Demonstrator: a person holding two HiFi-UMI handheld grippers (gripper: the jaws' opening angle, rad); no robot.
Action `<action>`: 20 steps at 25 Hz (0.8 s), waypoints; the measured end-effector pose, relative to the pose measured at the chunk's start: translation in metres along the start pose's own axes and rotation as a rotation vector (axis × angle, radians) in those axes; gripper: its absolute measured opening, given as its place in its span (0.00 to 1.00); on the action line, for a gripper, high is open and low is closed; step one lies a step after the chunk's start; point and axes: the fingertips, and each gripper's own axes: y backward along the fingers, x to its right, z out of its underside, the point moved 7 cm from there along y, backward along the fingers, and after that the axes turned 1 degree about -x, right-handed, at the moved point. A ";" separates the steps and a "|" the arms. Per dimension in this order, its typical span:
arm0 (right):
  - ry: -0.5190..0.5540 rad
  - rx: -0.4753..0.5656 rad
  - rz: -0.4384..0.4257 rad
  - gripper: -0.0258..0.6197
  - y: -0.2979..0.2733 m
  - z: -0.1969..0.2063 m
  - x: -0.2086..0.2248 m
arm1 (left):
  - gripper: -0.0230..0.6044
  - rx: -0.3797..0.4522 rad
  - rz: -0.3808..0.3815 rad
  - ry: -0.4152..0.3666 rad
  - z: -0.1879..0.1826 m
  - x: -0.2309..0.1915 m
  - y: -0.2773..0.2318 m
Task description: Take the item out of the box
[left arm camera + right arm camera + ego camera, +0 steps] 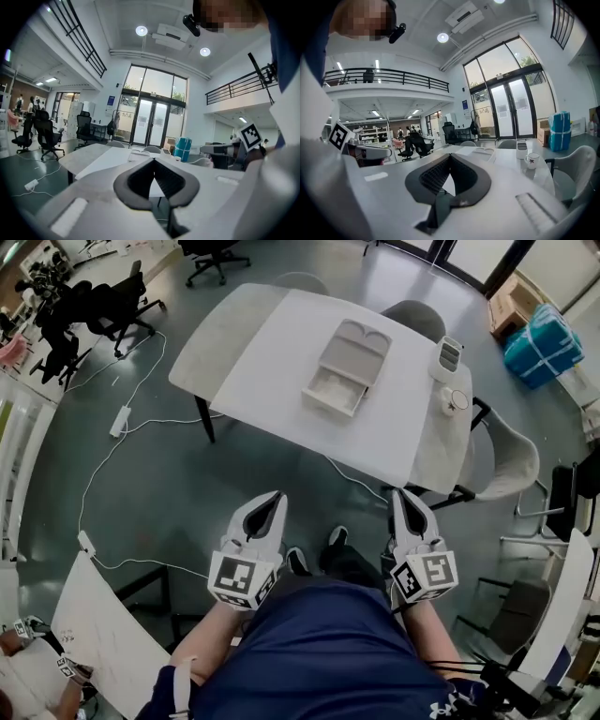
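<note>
While left tool (278, 496) and right tool (399, 494) are pressed together empty, the white table (281, 352) on grey floor (216, 484) bears the box (347, 367)

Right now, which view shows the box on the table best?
The head view: it looks down onto the box on the white table, showing its whole top. The left and right gripper views catch it only edge-on, small and far.

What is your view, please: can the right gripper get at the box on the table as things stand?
Probably not from here. The right gripper is near the person's body, with floor between it and the table, and the box lies mid-table. Nothing blocks the way; a step forward should do.
</note>
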 end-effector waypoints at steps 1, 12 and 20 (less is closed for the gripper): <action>-0.004 -0.004 -0.002 0.04 -0.005 -0.001 0.000 | 0.04 -0.004 0.000 0.005 0.001 -0.005 -0.002; -0.057 -0.015 -0.147 0.04 -0.122 -0.003 0.009 | 0.04 -0.051 -0.094 -0.006 -0.015 -0.062 -0.050; -0.080 -0.027 -0.209 0.04 -0.194 -0.025 0.054 | 0.04 -0.049 -0.118 -0.020 -0.055 -0.075 -0.126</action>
